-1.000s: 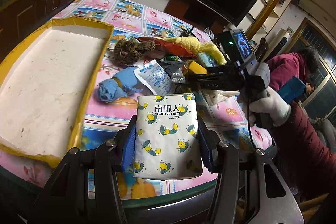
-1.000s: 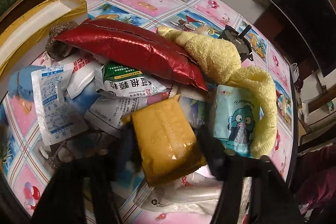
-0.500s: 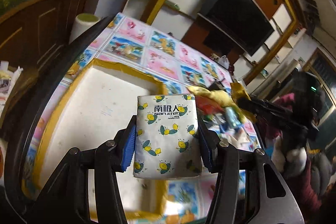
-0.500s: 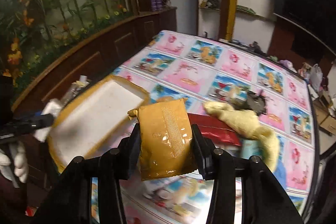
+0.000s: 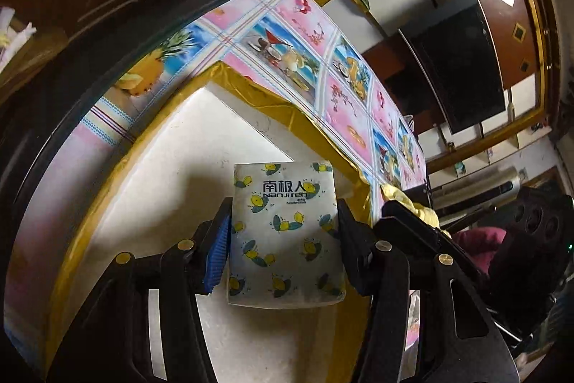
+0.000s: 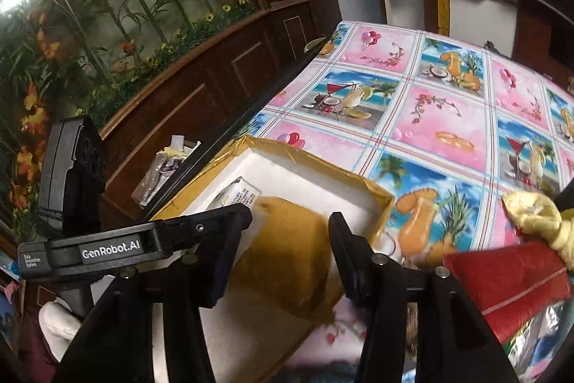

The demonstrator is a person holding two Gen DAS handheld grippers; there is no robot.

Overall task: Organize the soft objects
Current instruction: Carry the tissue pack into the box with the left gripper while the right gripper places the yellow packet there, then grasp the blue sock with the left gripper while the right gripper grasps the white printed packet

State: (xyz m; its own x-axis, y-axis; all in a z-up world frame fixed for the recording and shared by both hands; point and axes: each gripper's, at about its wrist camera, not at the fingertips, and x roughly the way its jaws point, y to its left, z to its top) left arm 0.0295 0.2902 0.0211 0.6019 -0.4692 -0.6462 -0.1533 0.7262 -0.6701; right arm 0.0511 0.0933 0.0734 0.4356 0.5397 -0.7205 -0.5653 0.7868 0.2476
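Observation:
My left gripper [image 5: 283,232] is shut on a white tissue pack [image 5: 285,232] printed with lemons, held just over the white floor of the yellow-rimmed foam tray [image 5: 201,149]. My right gripper [image 6: 287,246] is open around a mustard-yellow packet [image 6: 287,253] that lies over the near right edge of the same tray [image 6: 315,182]. The left gripper [image 6: 247,207] and its tissue pack [image 6: 236,194] show in the right wrist view, just left of the yellow packet.
A red foil bag [image 6: 509,279] and a yellow fluffy towel [image 6: 538,214] lie on the patterned tablecloth [image 6: 448,117] right of the tray. The round table's dark edge [image 5: 107,34] runs along the left. A dark wooden cabinet [image 6: 201,85] stands behind.
Both grippers moved from the pile of objects over to the tray. The left lowered the tissue pack into the tray. The right gripper's jaws opened wider than the yellow packet.

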